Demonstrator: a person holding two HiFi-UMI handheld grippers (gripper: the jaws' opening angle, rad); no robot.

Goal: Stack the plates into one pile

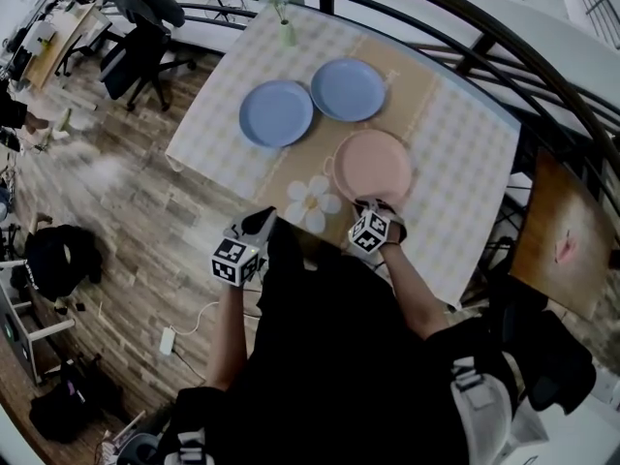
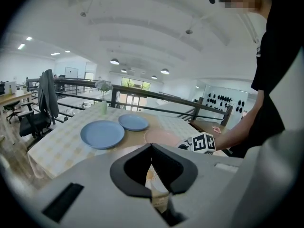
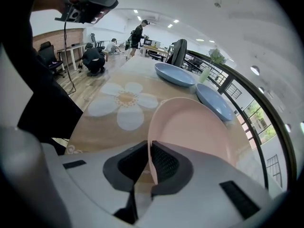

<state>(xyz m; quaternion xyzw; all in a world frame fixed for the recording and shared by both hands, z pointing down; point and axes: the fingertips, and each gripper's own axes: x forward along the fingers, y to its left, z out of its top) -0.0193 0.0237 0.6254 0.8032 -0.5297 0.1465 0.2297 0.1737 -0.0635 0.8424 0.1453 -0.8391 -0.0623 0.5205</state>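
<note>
A pink plate (image 1: 373,166) lies on the checked table (image 1: 465,163) near its front edge. My right gripper (image 1: 373,208) is shut on that plate's near rim; in the right gripper view the pink plate (image 3: 190,127) rises tilted from between the right gripper's (image 3: 150,146) jaws. Two blue plates (image 1: 277,113) (image 1: 348,89) lie side by side farther back, apart from the pink one. My left gripper (image 1: 260,223) hovers at the table's front left edge. In its own view, the left gripper (image 2: 152,148) is shut with nothing in it.
A small vase with flowers (image 1: 287,33) stands at the table's far edge. A white flower print (image 1: 312,202) marks the runner near the grippers. A black railing (image 1: 504,66) curves behind the table. An office chair (image 1: 136,46) stands at left, a wooden side table (image 1: 557,231) at right.
</note>
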